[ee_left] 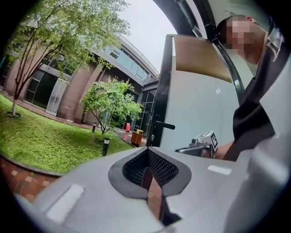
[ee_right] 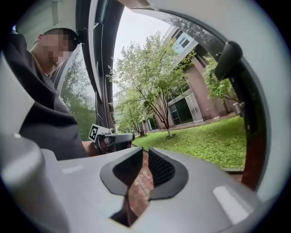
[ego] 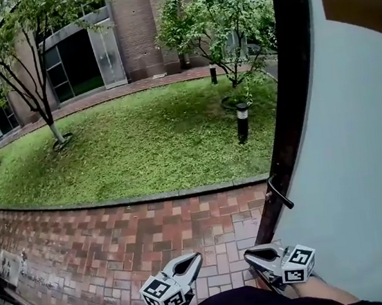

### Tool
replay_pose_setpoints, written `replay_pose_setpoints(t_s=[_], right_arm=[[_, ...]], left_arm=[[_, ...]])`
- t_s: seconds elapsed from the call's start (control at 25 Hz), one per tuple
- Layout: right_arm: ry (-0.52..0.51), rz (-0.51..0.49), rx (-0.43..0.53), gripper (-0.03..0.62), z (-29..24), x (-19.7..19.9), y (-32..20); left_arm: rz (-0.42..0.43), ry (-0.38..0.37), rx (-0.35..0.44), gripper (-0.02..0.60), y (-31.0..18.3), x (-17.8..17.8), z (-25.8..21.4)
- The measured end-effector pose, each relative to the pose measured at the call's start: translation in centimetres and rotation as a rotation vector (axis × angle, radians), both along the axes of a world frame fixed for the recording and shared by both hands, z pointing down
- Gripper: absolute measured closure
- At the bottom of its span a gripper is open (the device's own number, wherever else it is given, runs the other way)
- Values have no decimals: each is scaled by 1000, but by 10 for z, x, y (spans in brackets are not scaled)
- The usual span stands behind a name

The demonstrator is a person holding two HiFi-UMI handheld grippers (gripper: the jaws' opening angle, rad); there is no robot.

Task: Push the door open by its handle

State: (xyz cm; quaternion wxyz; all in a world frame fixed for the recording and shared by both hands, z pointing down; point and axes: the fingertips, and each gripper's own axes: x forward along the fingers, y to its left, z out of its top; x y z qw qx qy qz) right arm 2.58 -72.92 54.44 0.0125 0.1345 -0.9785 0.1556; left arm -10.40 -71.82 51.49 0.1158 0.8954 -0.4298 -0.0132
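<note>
Holding my right gripper (ego: 252, 254) a sliver apart and empty, left gripper (ego: 193, 259) closed on nothing, I see the door handle (ego: 280, 192) ahead, up-right, its lever lying along the open door (ego: 360, 161); right is nearer.

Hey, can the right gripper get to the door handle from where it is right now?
Probably yes. The door handle sticks out from the edge of the open door, just above the right gripper, with nothing between them. Its jaws stand slightly apart and empty.
</note>
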Motion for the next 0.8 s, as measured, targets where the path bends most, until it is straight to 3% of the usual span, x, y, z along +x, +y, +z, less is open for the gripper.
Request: replay_pose_setpoints(t_s=[0.08,0.28,0.8], right_arm=[[16,-12,17,592,1,-3,-4],[33,-11,73,592,-1,-1,-19],[58,-26,107,592,-8,-15,-32]], left_arm=[[-5,0,-12,581,3,-1,8],[-36,-9,-5,581,-1,-7,8],[-101,5,1,581,4,-35,5]])
